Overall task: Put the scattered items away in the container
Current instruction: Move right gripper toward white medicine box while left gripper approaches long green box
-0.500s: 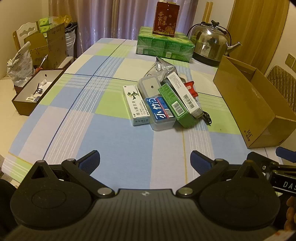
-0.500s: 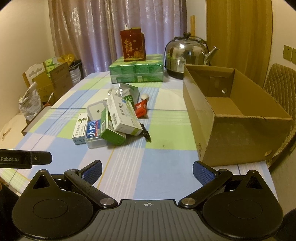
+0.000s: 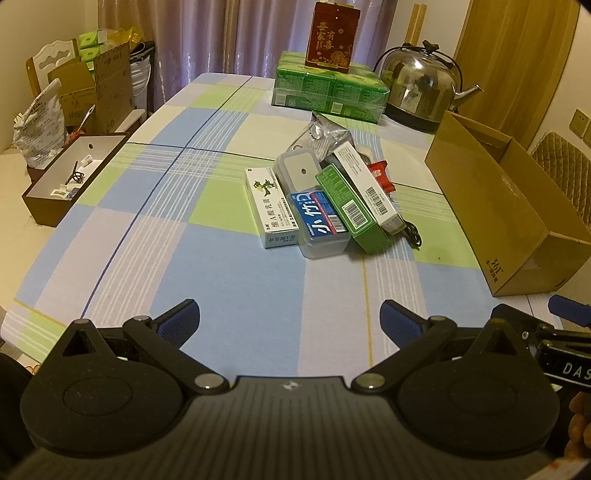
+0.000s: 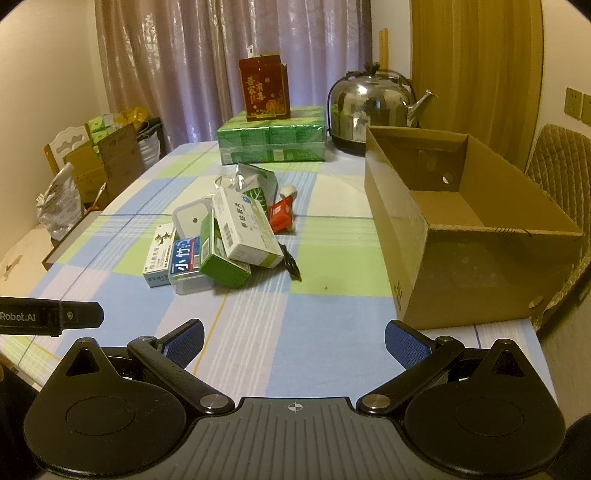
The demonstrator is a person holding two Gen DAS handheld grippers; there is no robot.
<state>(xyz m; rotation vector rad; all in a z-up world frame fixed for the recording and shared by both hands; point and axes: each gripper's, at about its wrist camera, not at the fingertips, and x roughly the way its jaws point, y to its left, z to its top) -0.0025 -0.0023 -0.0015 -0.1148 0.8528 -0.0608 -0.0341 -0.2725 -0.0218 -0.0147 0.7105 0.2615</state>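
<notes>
**Already poised: two empty grippers over the checked table**

Both tools hang low at the near end of the table (image 3: 110,229), above the blue, green and white checked cloth. Left gripper (image 3: 290,323): jaws spread wide, blue pads apart, nothing between them. Right gripper (image 4: 294,341): the same, wide apart and holding nothing. The two sit side by side.

Clutter sits mid-table in one heap, well ahead of both tools. A white ointment box (image 3: 271,206) lies flat at the heap's left edge, touching a clear plastic case (image 3: 319,225) with a blue label. A green box (image 3: 351,208) leans across that case, and a white barcode box (image 3: 365,184) rests on the green one. Behind them: a crumpled silver pouch (image 3: 321,134), a small red packet (image 3: 382,175). A black cable (image 3: 412,232) trails out at the heap's right.

Cardboard box (image 4: 480,236), open-topped, stands on the table's right side, apart from the heap; its inside looks bare from the right wrist view.

Far end: a wrapped green pack (image 3: 328,92) with a red carton (image 3: 332,35) upright on top, and a steel kettle (image 3: 421,88) beside it.
</notes>
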